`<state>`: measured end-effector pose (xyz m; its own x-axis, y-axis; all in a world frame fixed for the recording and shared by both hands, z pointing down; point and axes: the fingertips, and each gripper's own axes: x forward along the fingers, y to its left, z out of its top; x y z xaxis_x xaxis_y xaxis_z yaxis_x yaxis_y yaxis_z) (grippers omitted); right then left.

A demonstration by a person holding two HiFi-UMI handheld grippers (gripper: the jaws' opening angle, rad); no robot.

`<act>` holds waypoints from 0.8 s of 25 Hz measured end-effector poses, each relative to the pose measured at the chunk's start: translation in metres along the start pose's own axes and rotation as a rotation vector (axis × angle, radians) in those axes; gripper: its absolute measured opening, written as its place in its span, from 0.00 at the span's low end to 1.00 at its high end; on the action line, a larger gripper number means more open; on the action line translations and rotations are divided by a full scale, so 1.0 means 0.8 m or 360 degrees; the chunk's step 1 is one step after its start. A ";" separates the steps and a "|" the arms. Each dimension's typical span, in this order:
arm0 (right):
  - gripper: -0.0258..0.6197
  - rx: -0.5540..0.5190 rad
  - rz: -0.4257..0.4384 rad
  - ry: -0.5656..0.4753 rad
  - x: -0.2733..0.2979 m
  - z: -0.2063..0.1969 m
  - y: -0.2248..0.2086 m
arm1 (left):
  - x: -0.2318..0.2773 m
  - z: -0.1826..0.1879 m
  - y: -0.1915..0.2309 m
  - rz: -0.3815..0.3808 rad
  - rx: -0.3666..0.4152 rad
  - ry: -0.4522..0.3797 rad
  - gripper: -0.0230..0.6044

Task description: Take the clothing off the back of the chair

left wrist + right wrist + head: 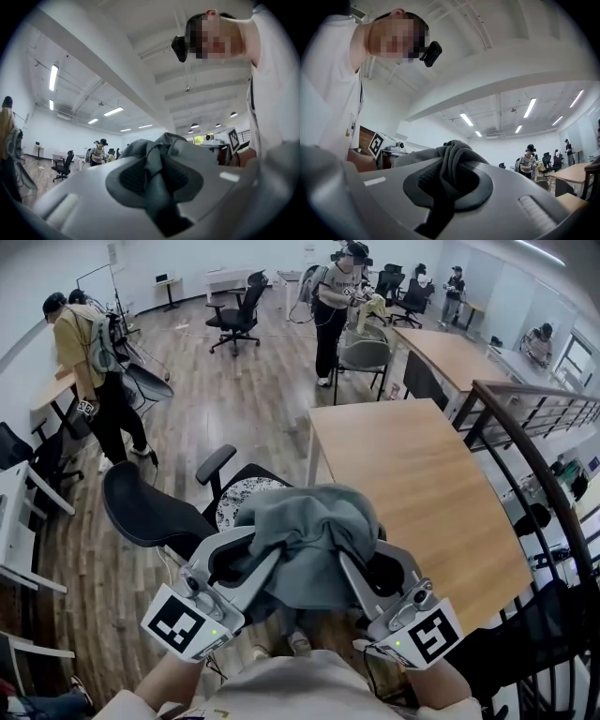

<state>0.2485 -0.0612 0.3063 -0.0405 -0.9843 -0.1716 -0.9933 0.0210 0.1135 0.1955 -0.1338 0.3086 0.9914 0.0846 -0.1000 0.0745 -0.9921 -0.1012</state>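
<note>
The left gripper [251, 563] and right gripper [361, 566] each pinch the grey clothing [305, 526], bunched above the chair [150, 512]. It seems free of the back; next it needs carrying clear.

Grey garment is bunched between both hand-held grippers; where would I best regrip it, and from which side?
Probably the outer gathered folds of the grey garment, coming from the person's side: the left hand-held gripper and right hand-held gripper clamp twisted folds there, while the middle mounds loosely.
</note>
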 end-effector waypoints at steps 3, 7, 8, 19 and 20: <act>0.09 0.0029 0.0022 0.0053 -0.001 -0.021 0.011 | -0.010 -0.025 0.001 0.0020 -0.0065 0.0062 0.17; 0.09 0.0117 0.0043 0.0086 -0.002 -0.037 0.017 | -0.022 -0.033 0.002 0.0059 -0.0185 0.0010 0.17; 0.09 0.0138 0.0041 0.0093 -0.003 -0.040 0.017 | -0.024 -0.036 0.002 0.0068 -0.0203 0.0010 0.17; 0.09 0.0211 -0.0033 0.0126 -0.011 -0.057 0.006 | -0.021 -0.054 -0.005 0.0057 -0.0187 0.0070 0.17; 0.09 0.0212 -0.0039 0.0127 -0.013 -0.057 0.006 | -0.021 -0.054 -0.006 0.0055 -0.0188 0.0071 0.17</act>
<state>0.2489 -0.0592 0.3528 -0.0127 -0.9955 -0.0937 -0.9997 0.0147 -0.0212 0.1830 -0.1341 0.3534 0.9972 0.0487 -0.0572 0.0499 -0.9986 0.0188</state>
